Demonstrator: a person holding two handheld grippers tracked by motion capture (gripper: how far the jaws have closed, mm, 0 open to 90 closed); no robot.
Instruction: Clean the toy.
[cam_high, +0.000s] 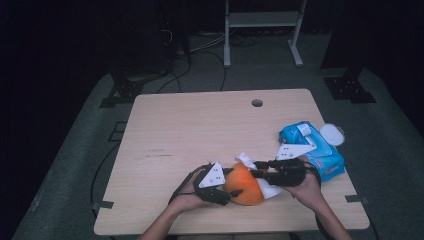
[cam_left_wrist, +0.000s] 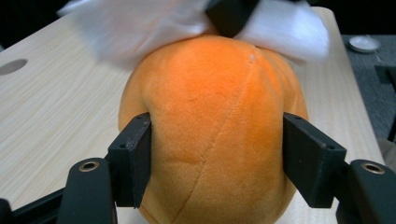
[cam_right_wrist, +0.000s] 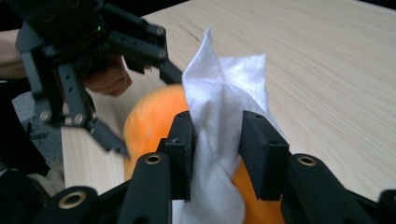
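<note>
Round orange plush ball (cam_high: 243, 186) at near edge of pale wooden counter (cam_high: 200, 130). Left hand-held gripper (cam_left_wrist: 217, 161) clasps ball flanks; soft, light, squashy. White wipe (cam_right_wrist: 224, 121) draped over ball, limp, slack between parted jaws of right hand-held gripper (cam_right_wrist: 215, 154); pinch bunched middle.

Orange plush ball (cam_left_wrist: 212, 135) is running off the bottom edge in the left gripper view, its underside hidden. White wipe (cam_left_wrist: 140, 25) behind the ball is blurring out and getting cut by the top edge. In the right gripper view the wipe (cam_right_wrist: 219, 140) is covering most of the ball (cam_right_wrist: 149, 123), itself smeared. Blue wipes pack (cam_high: 312, 150), right of the ball in the high view, is partly hiding behind the right gripper (cam_high: 260, 169); label too small to read.
</note>
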